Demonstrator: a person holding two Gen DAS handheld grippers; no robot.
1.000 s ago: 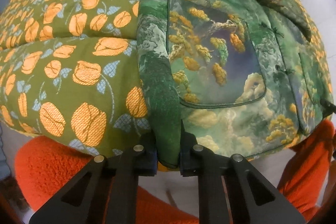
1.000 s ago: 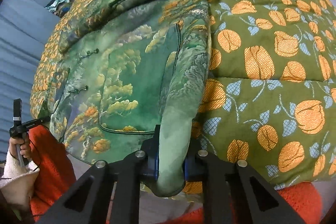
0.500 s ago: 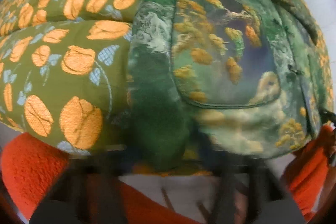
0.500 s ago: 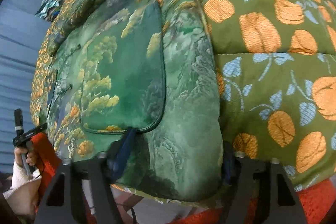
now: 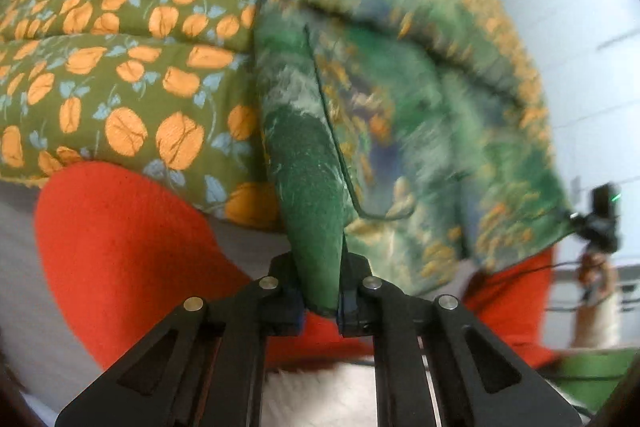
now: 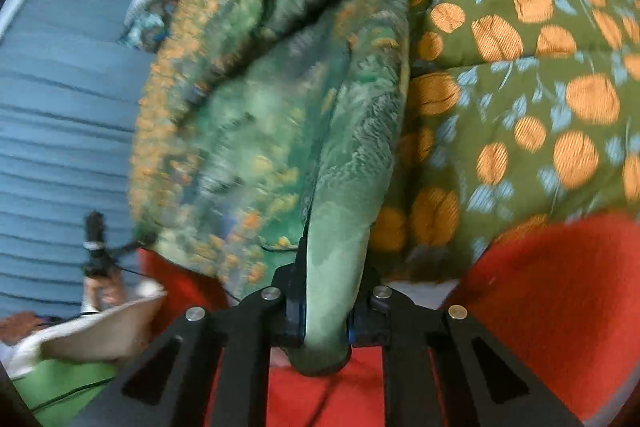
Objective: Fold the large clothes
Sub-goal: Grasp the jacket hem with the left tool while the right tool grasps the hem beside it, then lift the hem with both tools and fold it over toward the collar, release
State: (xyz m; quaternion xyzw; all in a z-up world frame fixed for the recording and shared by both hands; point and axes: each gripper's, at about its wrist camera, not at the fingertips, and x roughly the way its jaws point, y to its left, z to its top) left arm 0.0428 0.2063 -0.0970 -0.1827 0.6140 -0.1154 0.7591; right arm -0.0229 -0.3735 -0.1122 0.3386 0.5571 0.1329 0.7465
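A green padded jacket with a landscape print (image 5: 400, 115) lies on an olive quilt with orange flowers (image 5: 120, 39). My left gripper (image 5: 320, 297) is shut on the jacket's lower left hem corner and holds it off the bed. My right gripper (image 6: 326, 323) is shut on the lower right hem corner of the jacket (image 6: 288, 115), also lifted. The hem hangs stretched between both grippers, with the upper part of the jacket resting on the quilt (image 6: 540, 47). The other gripper shows in each view, at the right edge of the left wrist view (image 5: 600, 223) and at the left edge of the right wrist view (image 6: 96, 247).
Orange-red trousers of the person (image 5: 120, 247) are below the bed edge in both views (image 6: 560, 307). A blue-grey ribbed wall (image 6: 60, 127) is left of the bed. A white wall (image 5: 568, 7) is on the other side.
Both grippers have pulled back and up from the bed, lifting the jacket's hem off the quilt. The right jaws, wide half a second ago, are closed on the fabric again.
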